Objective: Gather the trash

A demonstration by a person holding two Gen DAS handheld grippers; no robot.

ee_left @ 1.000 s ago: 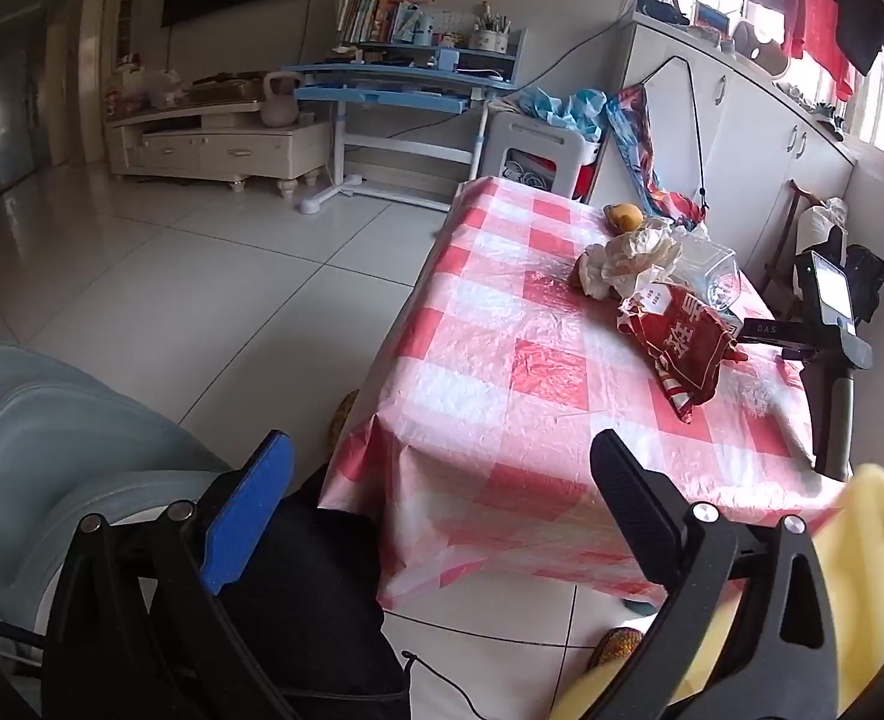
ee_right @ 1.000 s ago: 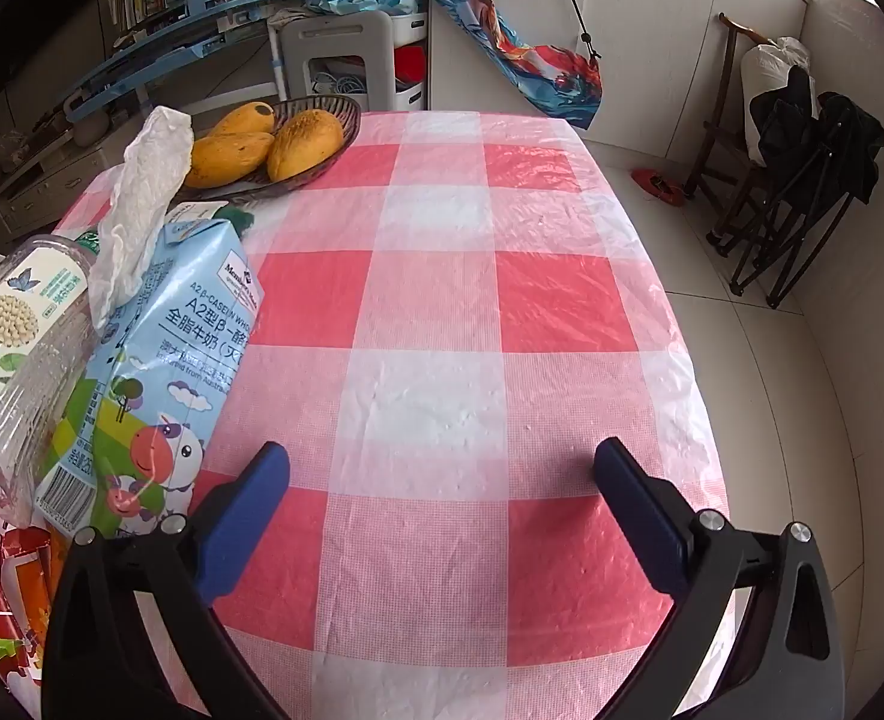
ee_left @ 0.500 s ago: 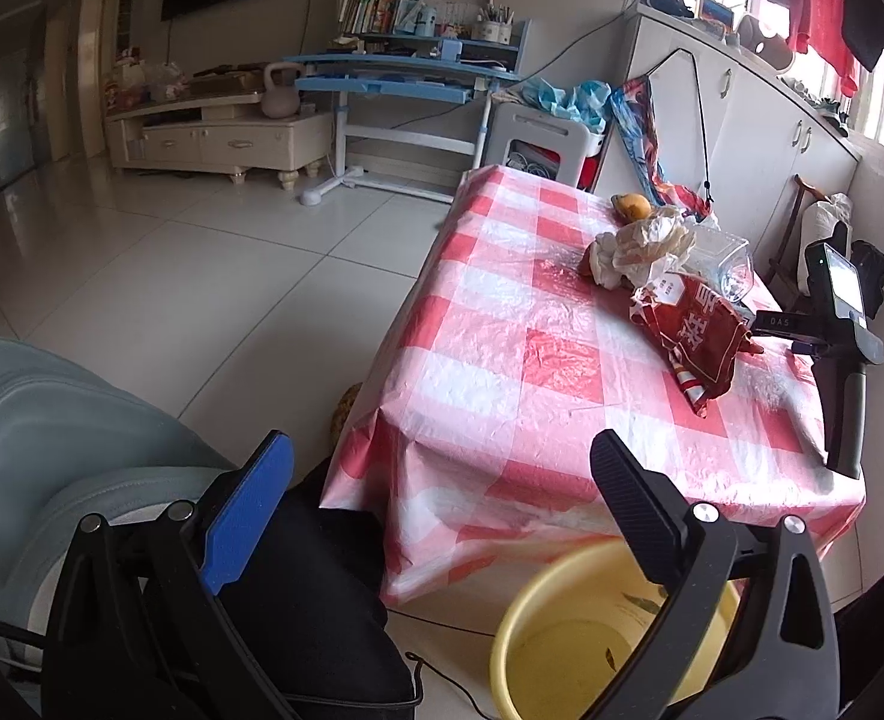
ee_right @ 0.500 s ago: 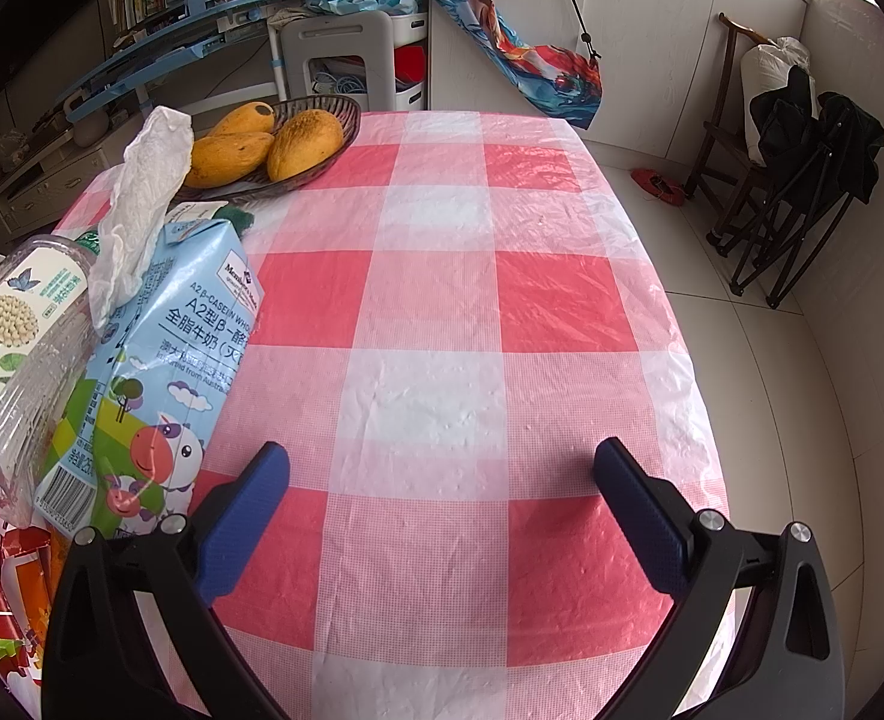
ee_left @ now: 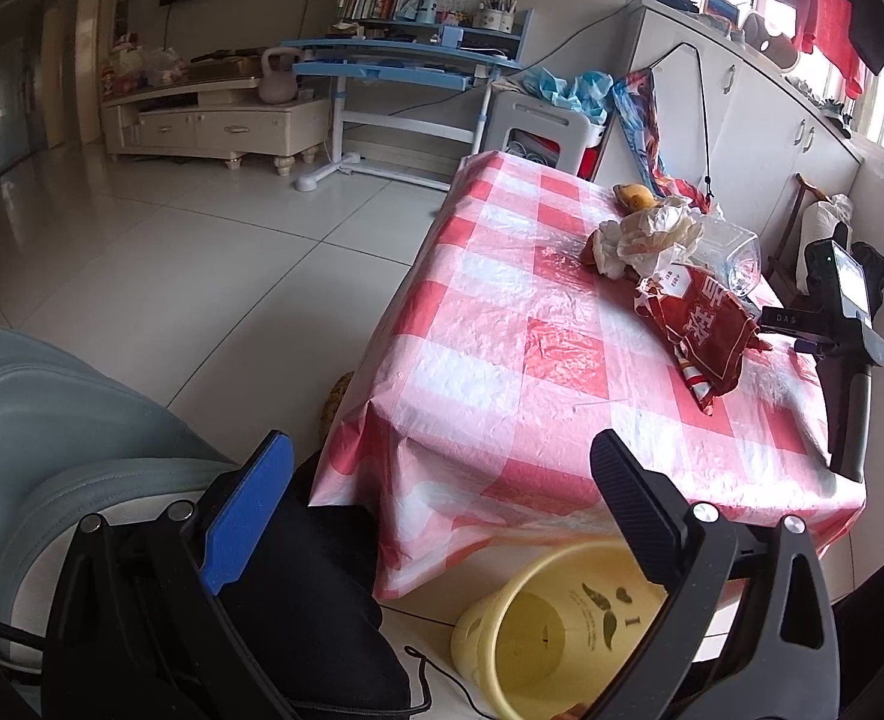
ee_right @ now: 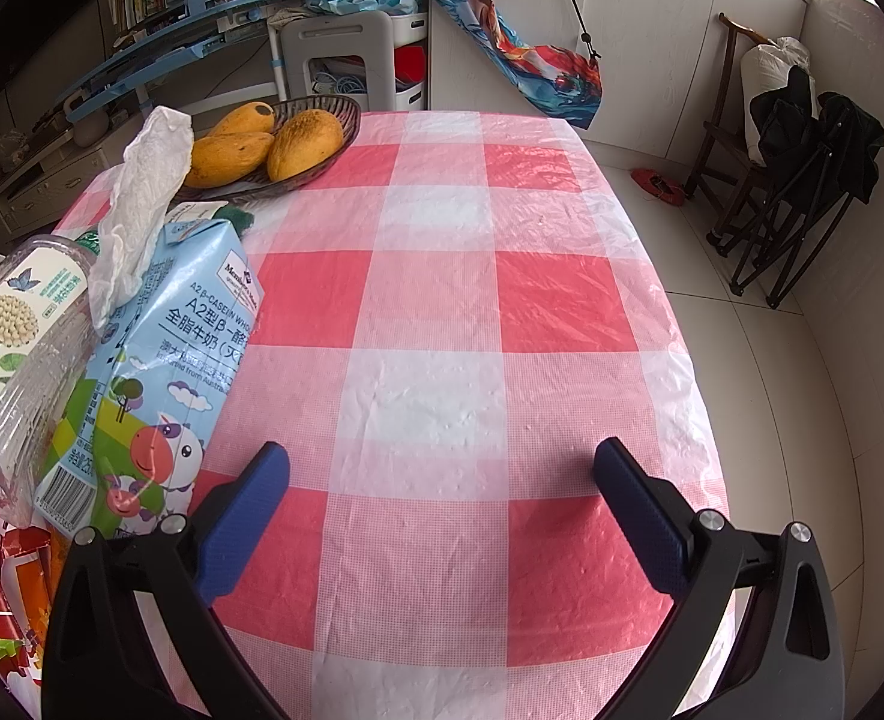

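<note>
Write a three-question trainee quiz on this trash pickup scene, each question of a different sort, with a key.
1. True or false: the right hand-held gripper is shut on the milk carton.
2. Multiple choice: where does the yellow bin stand? A) on the checked tablecloth B) on the floor beside the table C) on the blue desk
3. Fill in: the basket at the table's far end holds ____.

Key:
1. False; its jaws are spread over bare cloth, and the carton lies to their left.
2. B; it shows below the left hand-held gripper.
3. Mangoes.
</note>
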